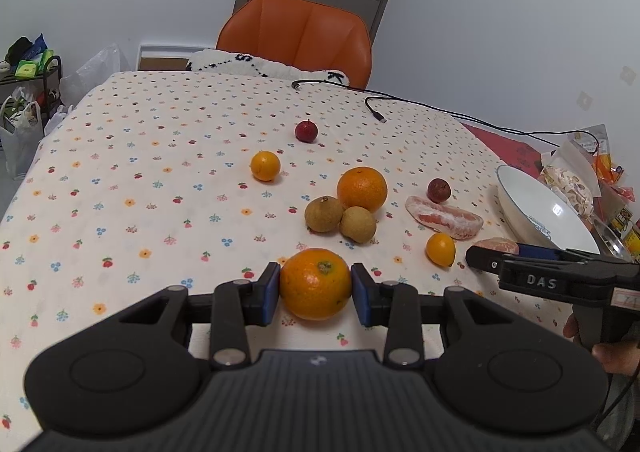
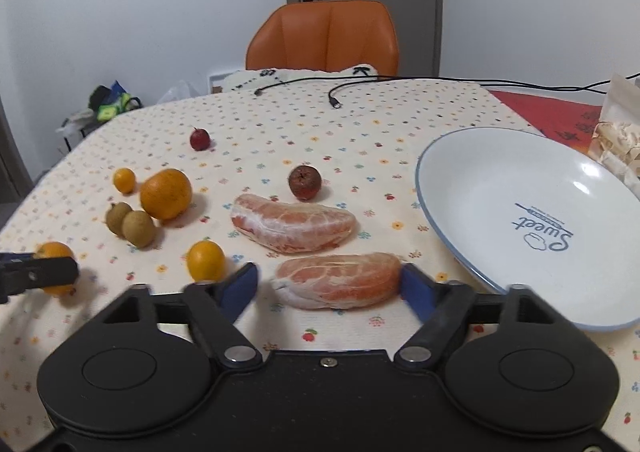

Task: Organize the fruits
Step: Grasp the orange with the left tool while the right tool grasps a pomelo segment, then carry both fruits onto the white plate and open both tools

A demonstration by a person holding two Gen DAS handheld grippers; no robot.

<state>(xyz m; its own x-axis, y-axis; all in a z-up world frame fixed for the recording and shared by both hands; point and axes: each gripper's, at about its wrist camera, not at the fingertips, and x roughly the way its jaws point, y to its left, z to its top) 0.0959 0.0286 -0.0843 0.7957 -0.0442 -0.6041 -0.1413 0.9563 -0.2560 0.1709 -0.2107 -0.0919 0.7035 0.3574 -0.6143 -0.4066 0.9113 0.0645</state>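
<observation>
Left wrist: left claw (image 1: 315,289) grips dimpled orange (image 1: 314,283); right claw (image 2: 329,287) spread around peeled pomelo segment (image 2: 338,280).

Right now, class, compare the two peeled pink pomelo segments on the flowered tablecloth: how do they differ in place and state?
The nearer peeled pink pomelo segment lies between the right gripper's open blue fingers; the farther peeled pink pomelo segment lies free, with nothing around it. The nearer one sits close to the white bowl; the farther one lies beside the dark red fruit. Both are skinless, crescent-shaped and rest on the tablecloth.
</observation>
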